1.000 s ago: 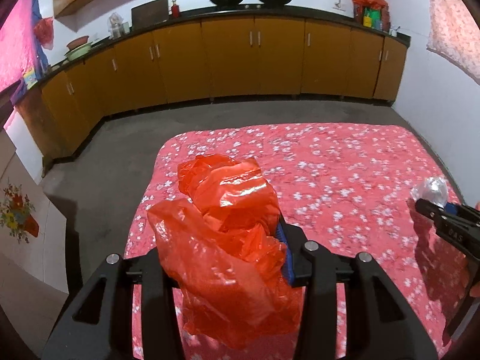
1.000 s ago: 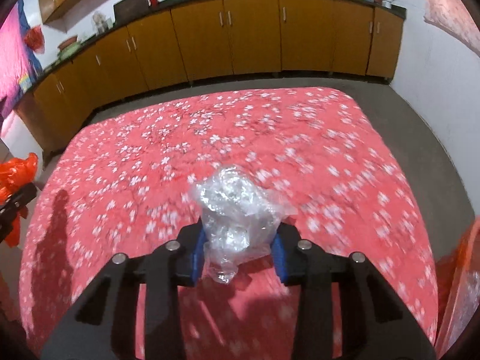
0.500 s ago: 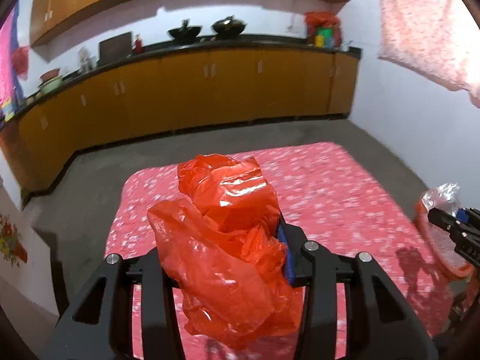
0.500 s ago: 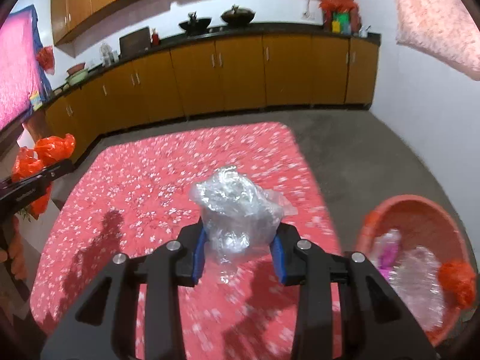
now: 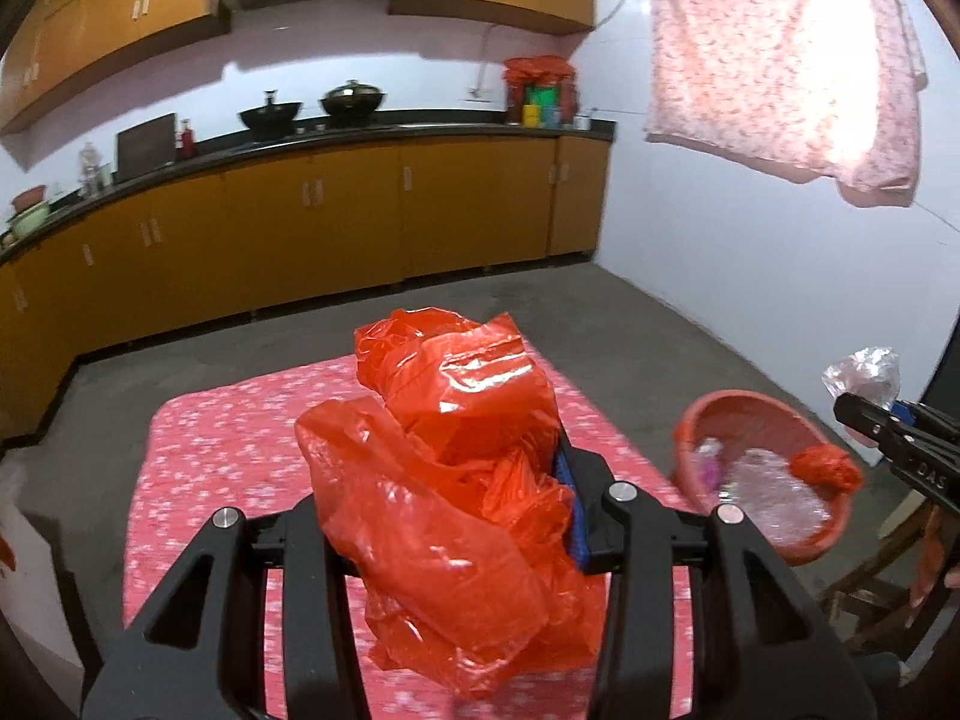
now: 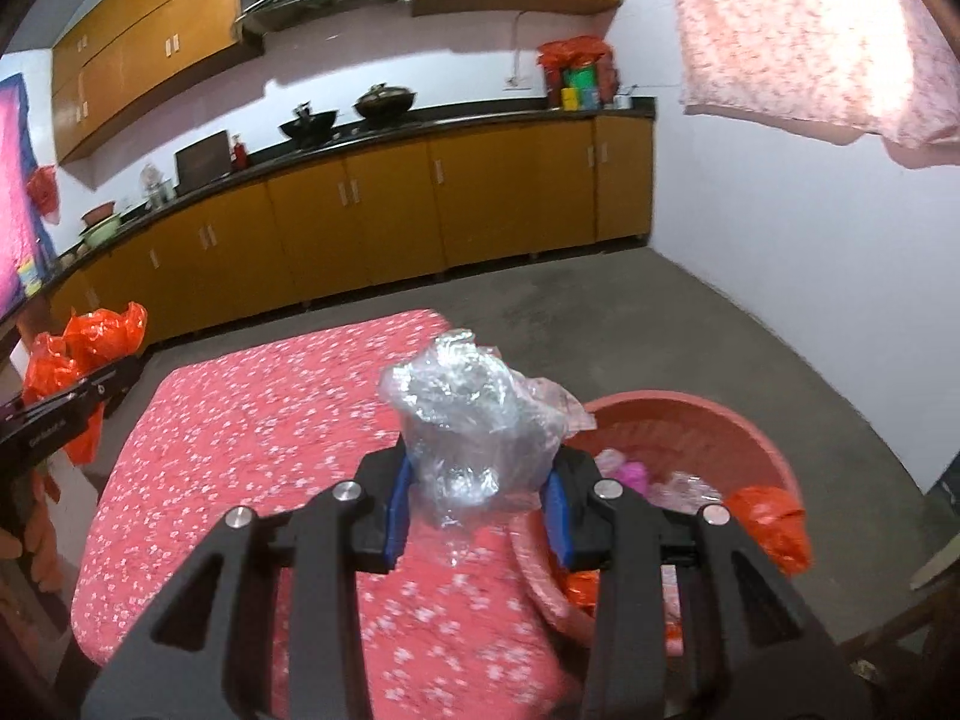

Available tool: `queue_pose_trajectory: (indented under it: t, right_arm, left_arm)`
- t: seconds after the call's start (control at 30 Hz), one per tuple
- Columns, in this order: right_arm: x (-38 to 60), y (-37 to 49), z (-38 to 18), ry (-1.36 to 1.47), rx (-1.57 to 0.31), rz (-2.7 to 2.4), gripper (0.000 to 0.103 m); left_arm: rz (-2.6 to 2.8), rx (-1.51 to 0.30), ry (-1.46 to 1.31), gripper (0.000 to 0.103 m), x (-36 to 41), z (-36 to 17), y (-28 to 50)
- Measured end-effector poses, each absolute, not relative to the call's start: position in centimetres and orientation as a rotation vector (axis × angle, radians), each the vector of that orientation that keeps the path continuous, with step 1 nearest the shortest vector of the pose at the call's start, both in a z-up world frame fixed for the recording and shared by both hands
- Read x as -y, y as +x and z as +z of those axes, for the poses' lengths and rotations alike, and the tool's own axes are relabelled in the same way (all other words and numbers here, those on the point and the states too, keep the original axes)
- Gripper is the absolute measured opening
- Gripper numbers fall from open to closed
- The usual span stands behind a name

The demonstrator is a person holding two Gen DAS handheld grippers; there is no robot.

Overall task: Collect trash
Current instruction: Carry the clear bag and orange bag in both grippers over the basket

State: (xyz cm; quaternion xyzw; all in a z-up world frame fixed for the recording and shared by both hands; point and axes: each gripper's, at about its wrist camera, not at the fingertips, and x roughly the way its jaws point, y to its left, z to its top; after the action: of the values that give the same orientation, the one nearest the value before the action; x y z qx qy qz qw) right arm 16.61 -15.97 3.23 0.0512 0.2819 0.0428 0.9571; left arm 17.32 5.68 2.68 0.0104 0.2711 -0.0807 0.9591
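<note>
Beyond the right-hand edge of the desk point(image 6: 252, 420), on a chair point(image 5: 870, 588) whose wooden frame just shows, sits the round salmon-pink plastic basin point(image 6: 690, 420) that the trash is bound for — it already holds a red wad, some clear film and a pink scrap. The right tool point(image 6: 477, 501) is the nearer of the two: its blue-padded jaws are clamped narrow on a crumpled clear plastic bag point(image 6: 474, 420), glossy and creased into a loose ball, and the basin's rim lies just to the right of and below that ball, so a short carry rightward and a release should drop it in. The left tool point(image 5: 456, 501) is pinched on a red plastic bag point(image 5: 450, 456), thin, translucent and puffed into an irregular bundle that spills over the jaws on both sides. From this tool the basin lies well off to the right, past the desk's corner and below, with the right tool standing between — my judgement is that the left hand goes second. Neither bag has a real long axis; both are soft lumps that will likely spring open once let go. The desk wears a red cloth with small white blossoms, matte against the shiny bags.
</note>
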Motion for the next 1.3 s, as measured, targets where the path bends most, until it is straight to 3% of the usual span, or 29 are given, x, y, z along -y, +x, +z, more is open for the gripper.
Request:
queue_pose_trajectory:
  t: [0.57, 1.3]
  right_arm:
    - [24.9, 13.6, 2.5, 0.145, -0.545, -0.094, 0.036]
    - [27.1, 14.9, -1.3, 0.127, -0.567, -0.174, 0.036]
  left_arm:
    - [-0.399, -0.572, 0.064, 0.044, 5.4, 1.4, 16.8]
    - [-0.55, -0.66, 0.112, 0.044, 14.4, -3.7, 19.7]
